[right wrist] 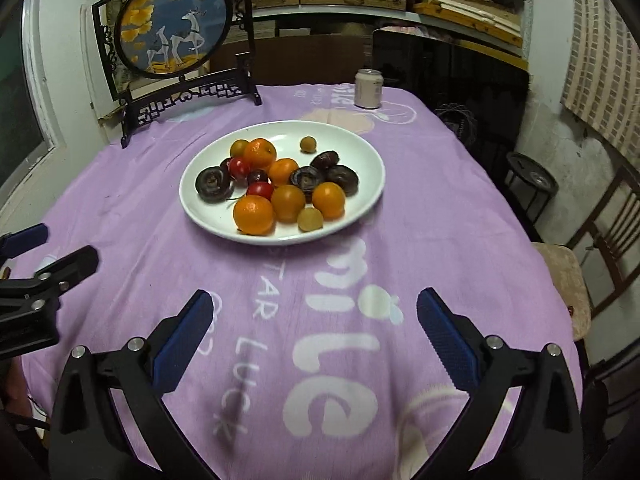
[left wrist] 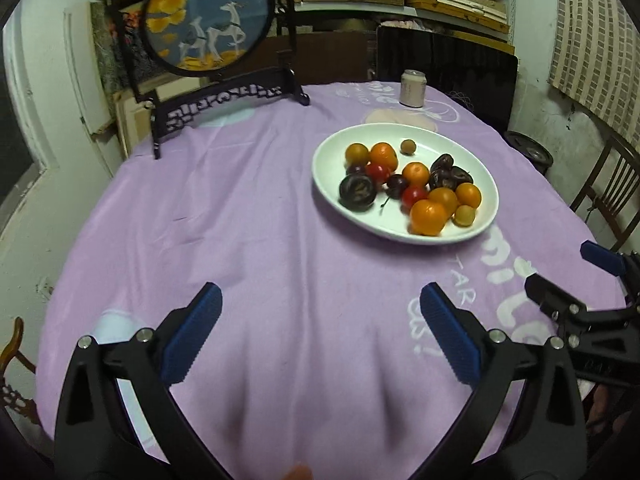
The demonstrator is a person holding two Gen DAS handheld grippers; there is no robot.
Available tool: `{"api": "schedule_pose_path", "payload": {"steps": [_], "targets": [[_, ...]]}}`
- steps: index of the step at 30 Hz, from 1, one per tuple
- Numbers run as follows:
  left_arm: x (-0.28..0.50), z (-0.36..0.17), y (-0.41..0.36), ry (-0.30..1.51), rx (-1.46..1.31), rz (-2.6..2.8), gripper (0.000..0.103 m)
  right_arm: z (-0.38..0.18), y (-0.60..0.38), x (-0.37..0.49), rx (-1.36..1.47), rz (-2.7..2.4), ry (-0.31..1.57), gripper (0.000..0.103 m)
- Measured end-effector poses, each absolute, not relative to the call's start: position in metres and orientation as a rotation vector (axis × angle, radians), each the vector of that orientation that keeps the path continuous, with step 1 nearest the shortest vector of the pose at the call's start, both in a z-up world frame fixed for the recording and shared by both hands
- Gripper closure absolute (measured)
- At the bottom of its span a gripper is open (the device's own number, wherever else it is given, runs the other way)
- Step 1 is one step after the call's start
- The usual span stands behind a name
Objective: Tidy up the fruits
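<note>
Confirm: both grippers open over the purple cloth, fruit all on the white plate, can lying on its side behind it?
Not quite: the can stands upright behind the white plate, as the right wrist view shows. Left gripper and right gripper are open; the fruit is on the plate.

Table under a purple cloth (right wrist: 360, 320), with white fruit plate (right wrist: 362, 148), drink can (right wrist: 368, 89), and framed deer screen (right wrist: 176, 44).

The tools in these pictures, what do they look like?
Each tool, left and right, has two black plastic arms that spread into a V. The fingertips wear ridged blue rubber pads, and round silver bolts sit at the joints.
</note>
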State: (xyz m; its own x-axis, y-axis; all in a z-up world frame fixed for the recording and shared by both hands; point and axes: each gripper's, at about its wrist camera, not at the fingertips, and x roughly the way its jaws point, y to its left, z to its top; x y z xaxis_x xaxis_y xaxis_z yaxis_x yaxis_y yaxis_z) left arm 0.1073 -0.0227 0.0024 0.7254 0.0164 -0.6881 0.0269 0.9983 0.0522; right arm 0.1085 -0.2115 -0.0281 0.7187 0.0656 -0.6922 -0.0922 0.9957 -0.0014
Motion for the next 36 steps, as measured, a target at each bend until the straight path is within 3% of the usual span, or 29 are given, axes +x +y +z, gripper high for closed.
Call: {"api": "schedule_pose_path", "payload": {"steps": [36], "targets": [[0.096, 0.009, -0.02, 0.754, 0.038, -0.042, 0.002, -0.019, -0.201, 0.098, -0.031, 0.1, 0.752, 0.001]]}}
